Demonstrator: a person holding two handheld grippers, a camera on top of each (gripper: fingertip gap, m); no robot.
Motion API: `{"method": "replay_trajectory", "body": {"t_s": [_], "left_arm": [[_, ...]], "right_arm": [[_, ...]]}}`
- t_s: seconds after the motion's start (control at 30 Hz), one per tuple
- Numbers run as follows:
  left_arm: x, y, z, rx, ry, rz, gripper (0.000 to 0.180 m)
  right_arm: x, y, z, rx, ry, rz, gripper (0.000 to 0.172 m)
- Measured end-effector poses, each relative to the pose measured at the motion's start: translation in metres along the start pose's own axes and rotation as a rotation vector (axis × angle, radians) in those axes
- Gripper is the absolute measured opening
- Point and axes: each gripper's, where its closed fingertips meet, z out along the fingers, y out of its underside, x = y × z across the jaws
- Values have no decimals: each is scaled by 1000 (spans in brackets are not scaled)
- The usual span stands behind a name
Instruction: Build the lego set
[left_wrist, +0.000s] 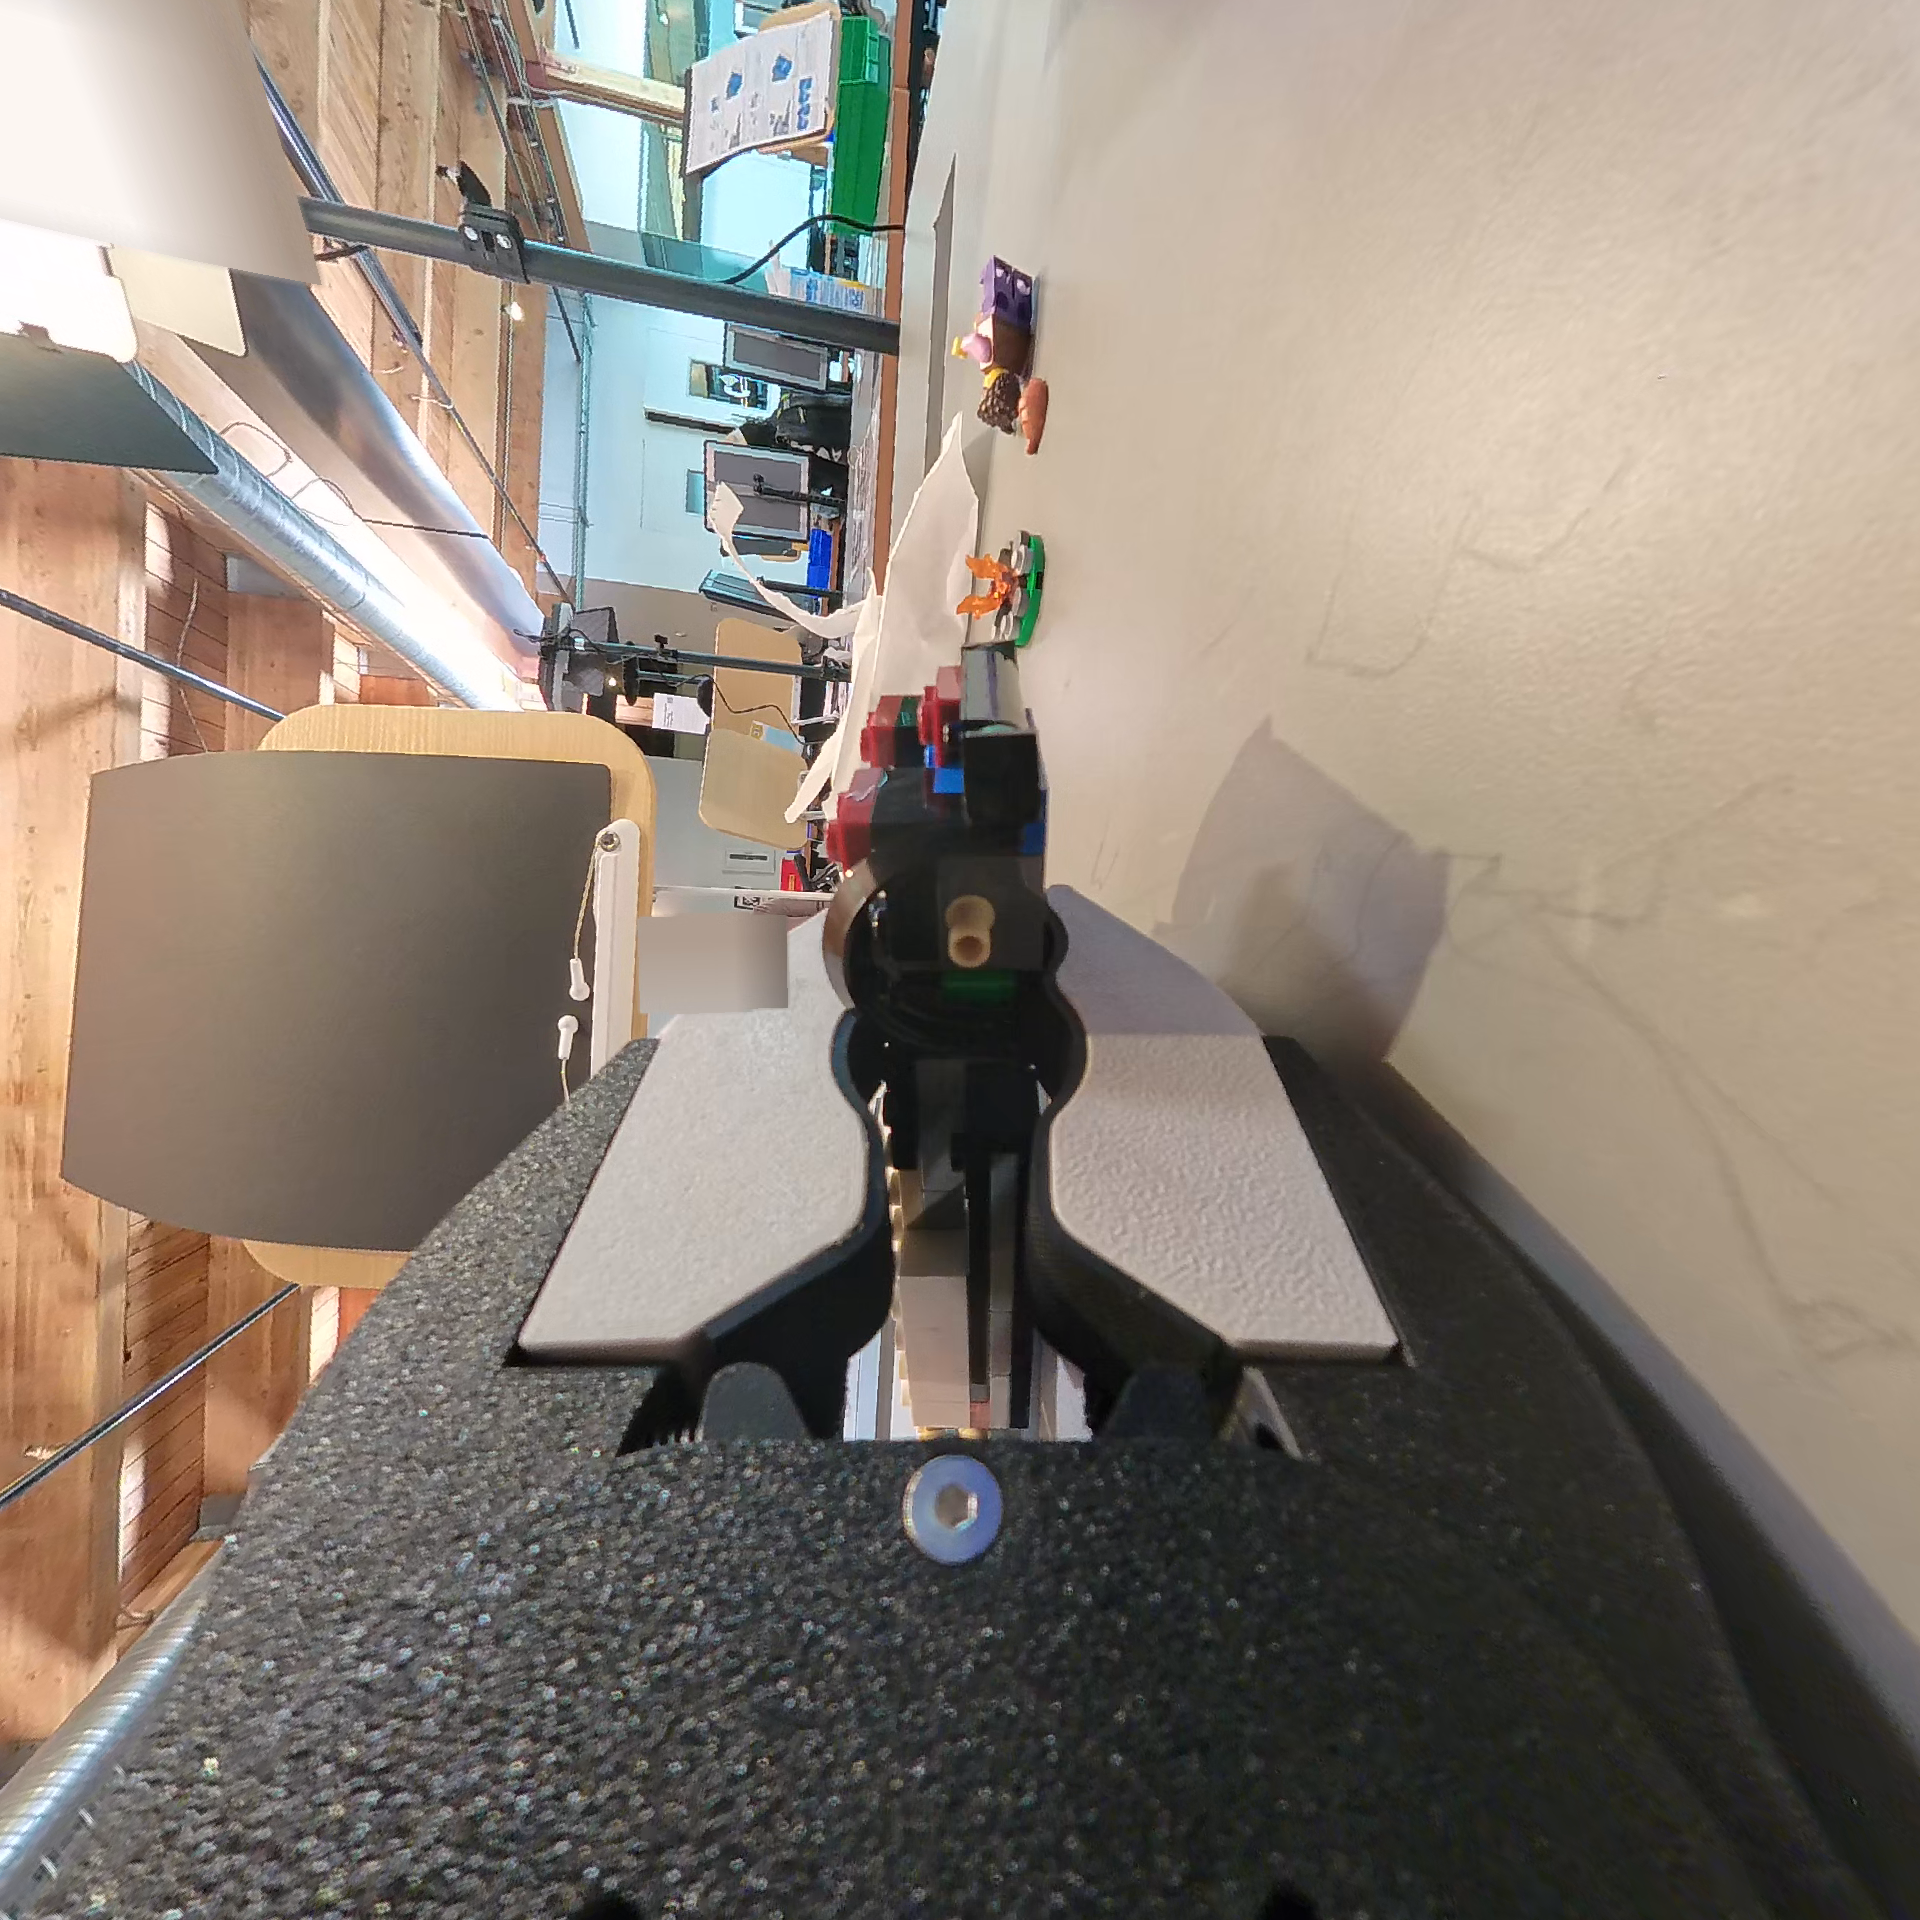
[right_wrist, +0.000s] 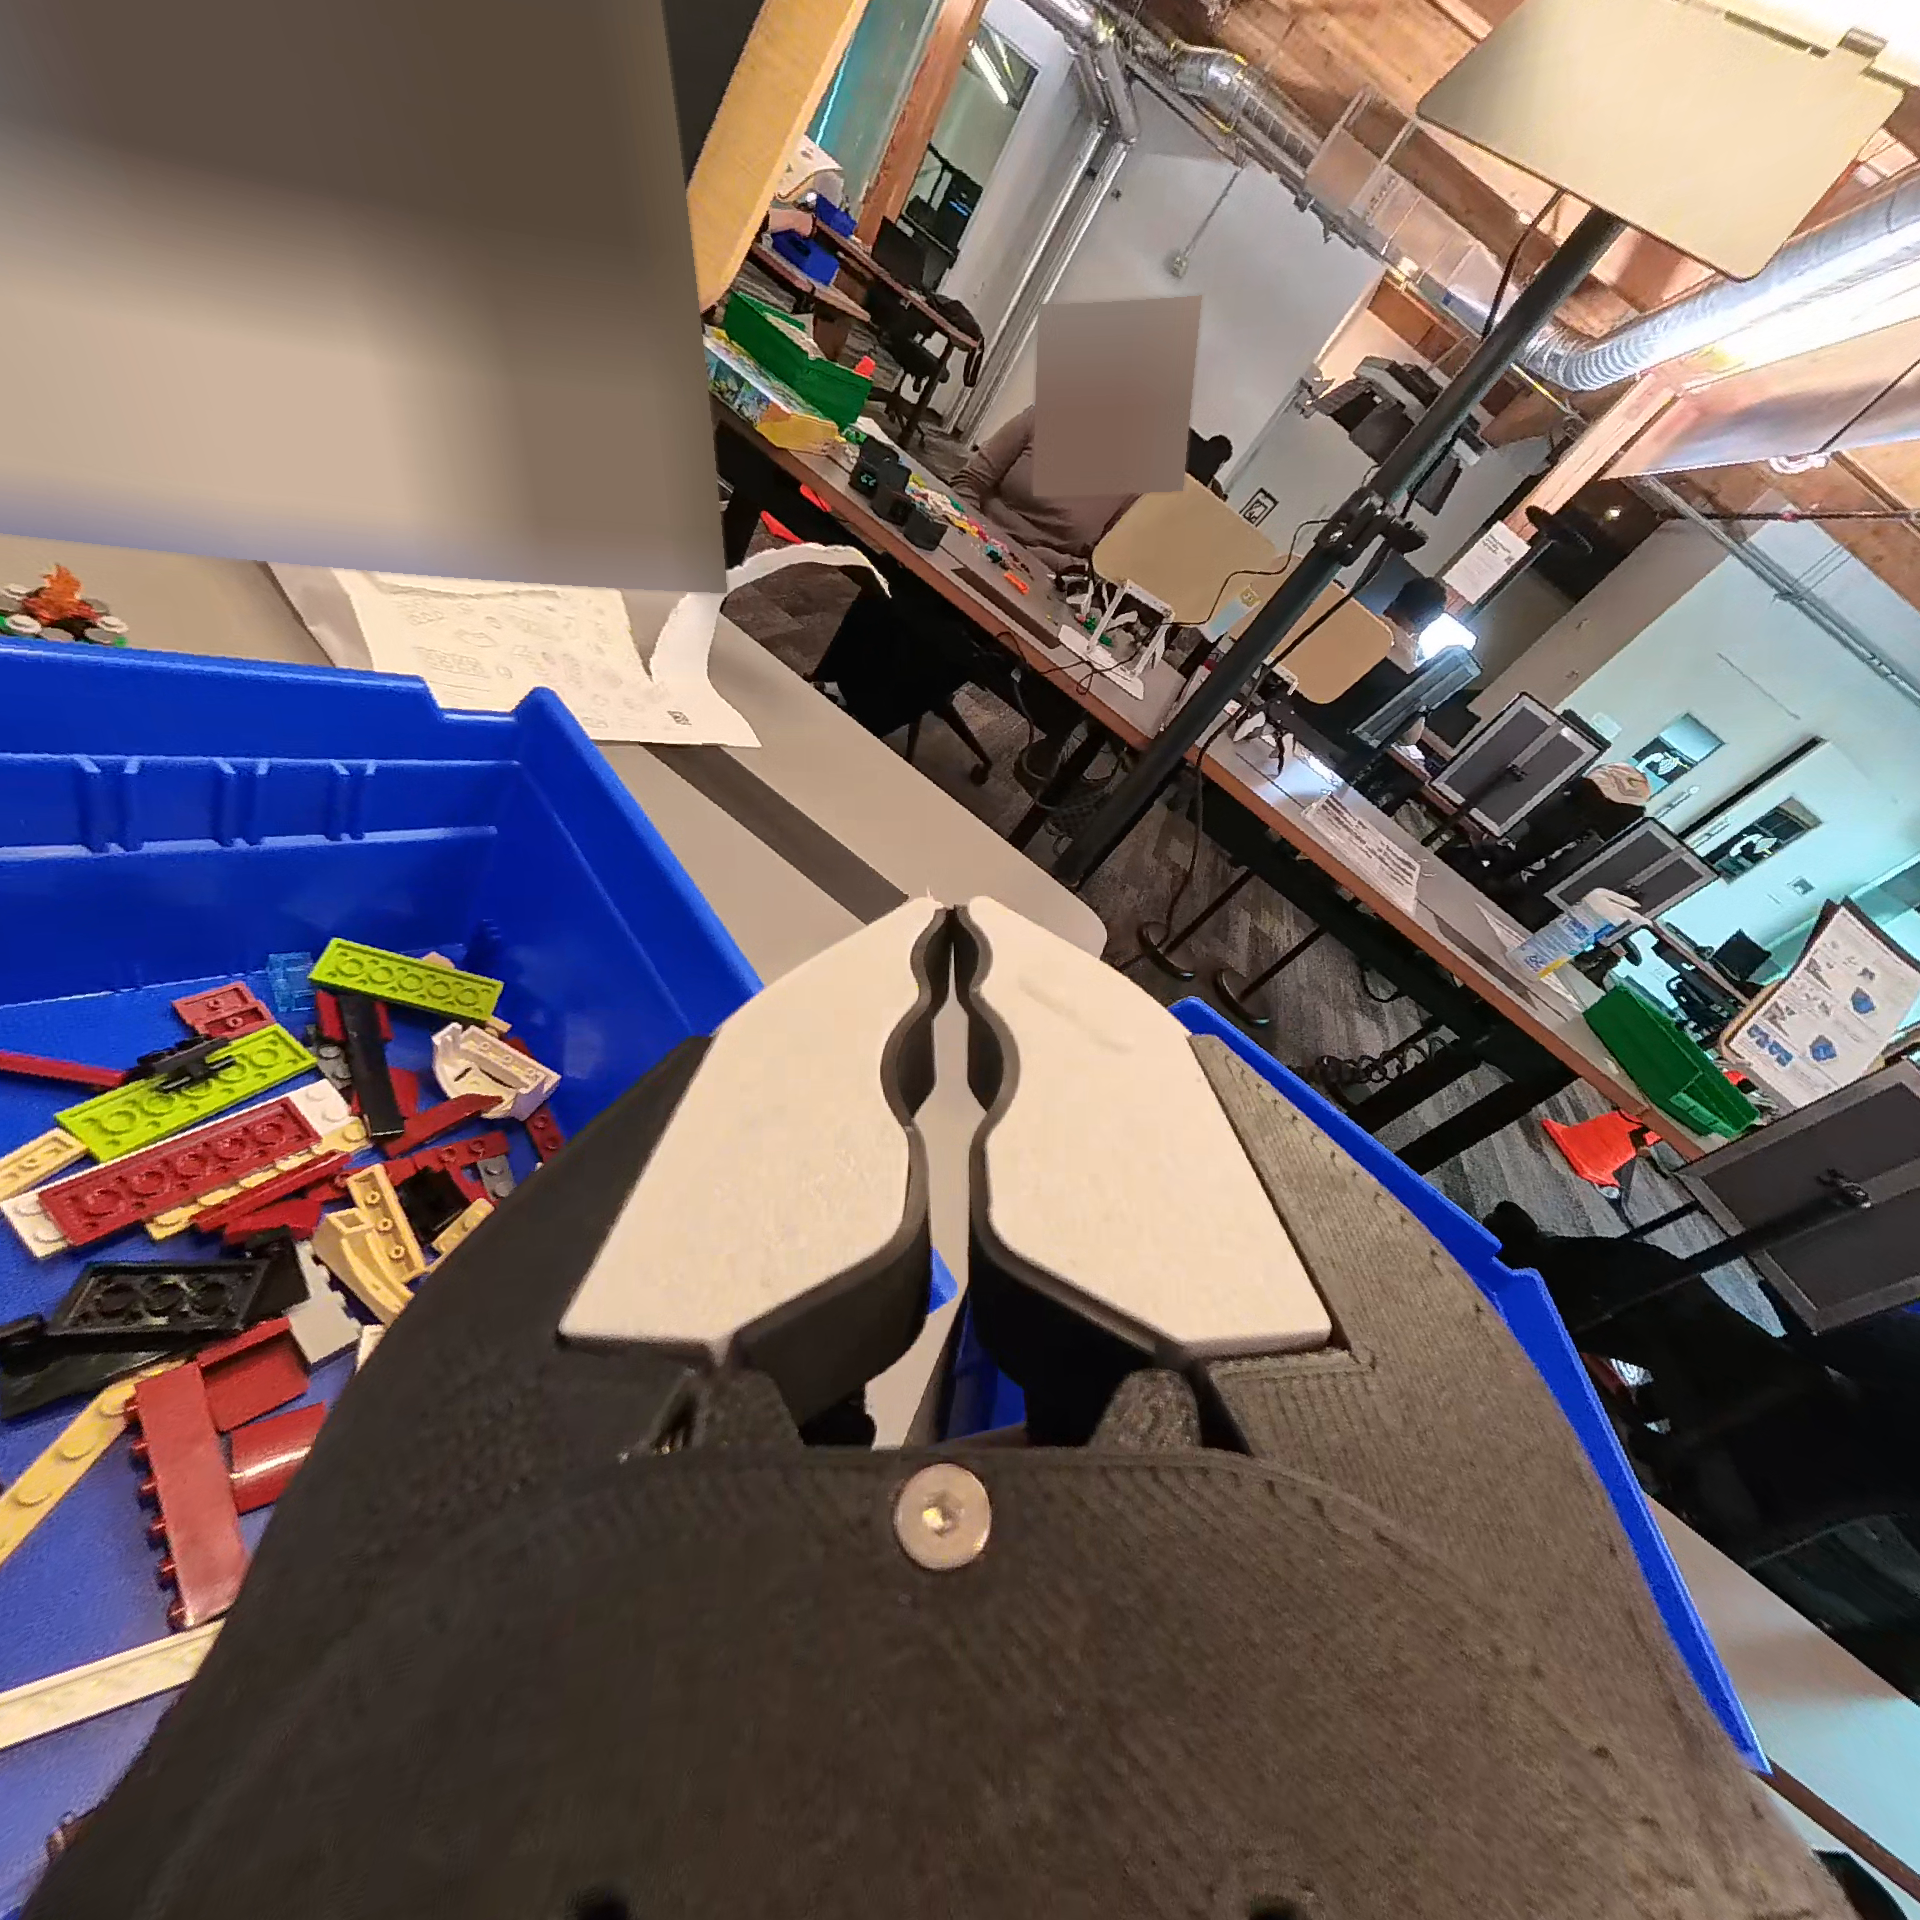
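My left gripper (left_wrist: 956, 935) is shut on a brick model (left_wrist: 987, 800), a black build with red and blue bricks and a tan peg facing the camera. The model runs back between both fingers (left_wrist: 1153, 997) and sticks out past their tips. This view is rolled sideways, with the pale table (left_wrist: 1455, 520) on the right, close beside the model. My right gripper (right_wrist: 953, 914) is shut, its fingertips touching. It hovers over the near right corner of a blue bin (right_wrist: 312, 831) that holds several loose plates and bricks (right_wrist: 208, 1122) in red, lime, tan, black and white.
A green round plate with an orange flame (left_wrist: 1013, 587) and a small purple and brown build (left_wrist: 1006, 343) stand on the table beyond the model; the flame build also shows in the right wrist view (right_wrist: 62, 603). A printed paper sheet (right_wrist: 520, 644) lies behind the bin. A black pole (right_wrist: 1299, 582) stands past the table edge. Left tips to right tips: about 45 cm.
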Motion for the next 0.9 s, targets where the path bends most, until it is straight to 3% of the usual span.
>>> {"method": "replay_trajectory", "body": {"t_s": [0.9], "left_arm": [[1,0,2,-1,1,1,25]], "right_arm": [[-10,3,4,-20,-36,-11,0]]}}
